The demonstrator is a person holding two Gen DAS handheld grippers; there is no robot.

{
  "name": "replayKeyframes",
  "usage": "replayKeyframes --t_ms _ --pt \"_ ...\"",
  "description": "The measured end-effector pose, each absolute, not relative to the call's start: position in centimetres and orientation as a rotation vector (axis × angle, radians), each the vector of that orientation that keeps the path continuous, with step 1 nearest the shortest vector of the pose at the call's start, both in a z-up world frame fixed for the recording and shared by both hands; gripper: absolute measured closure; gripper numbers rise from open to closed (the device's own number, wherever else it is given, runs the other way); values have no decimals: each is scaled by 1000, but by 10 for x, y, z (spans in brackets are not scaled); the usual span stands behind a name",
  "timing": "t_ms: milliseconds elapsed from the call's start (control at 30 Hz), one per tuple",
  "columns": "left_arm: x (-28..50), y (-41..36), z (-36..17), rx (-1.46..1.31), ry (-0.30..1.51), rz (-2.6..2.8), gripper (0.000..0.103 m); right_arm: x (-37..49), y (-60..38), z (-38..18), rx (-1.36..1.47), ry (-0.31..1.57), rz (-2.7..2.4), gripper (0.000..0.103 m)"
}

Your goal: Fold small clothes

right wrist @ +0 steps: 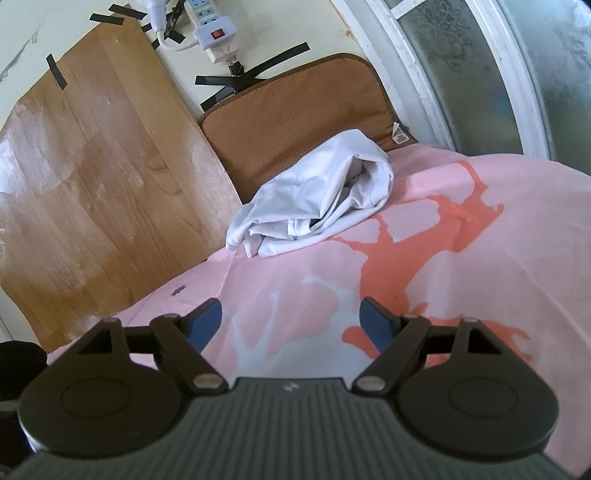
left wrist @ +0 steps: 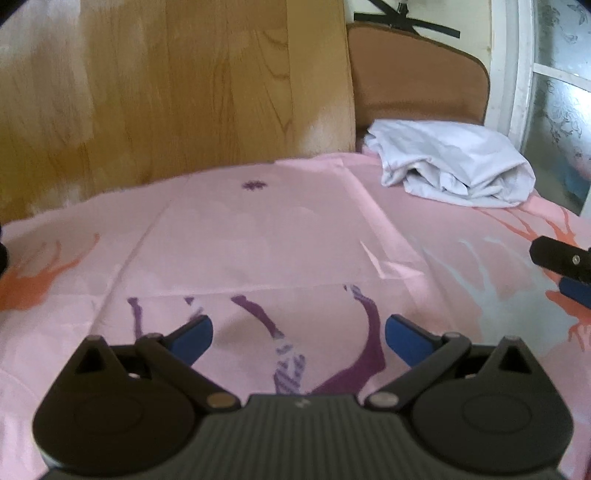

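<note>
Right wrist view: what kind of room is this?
Probably a bedroom at home: a pink printed sheet covers a bed-like surface, a crumpled white garment lies on it, and a power strip hangs on the wall.

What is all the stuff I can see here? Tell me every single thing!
White garment: one, white, crumpled in a heap at the far end of the pink sheet.
Pink sheet: one, pink with orange, purple and pale blue prints, spread over the surface below both grippers.
Brown cushion: one, brown, standing against the wall behind the white garment.
Wooden board: one, light brown, taped to the wall on the left.
Power strip: one, white with a red switch, on the wall up top.
Window frame: one, white with frosted glass, on the right.
Left gripper: one, black with blue pads, open, nothing between them.
Right gripper: one, black with blue pads, open, nothing between them.
</note>
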State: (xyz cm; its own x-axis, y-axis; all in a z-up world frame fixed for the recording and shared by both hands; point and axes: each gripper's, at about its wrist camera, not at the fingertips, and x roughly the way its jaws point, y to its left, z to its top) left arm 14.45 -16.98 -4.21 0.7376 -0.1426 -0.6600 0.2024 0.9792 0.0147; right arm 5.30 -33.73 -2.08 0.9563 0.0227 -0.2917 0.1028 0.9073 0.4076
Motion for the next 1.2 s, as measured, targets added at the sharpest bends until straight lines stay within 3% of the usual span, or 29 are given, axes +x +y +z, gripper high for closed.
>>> replayKeyframes --t_ms 1200 --pt "142 -166 -39 92 717 -185 0 50 -339 -21 451 279 -56 18"
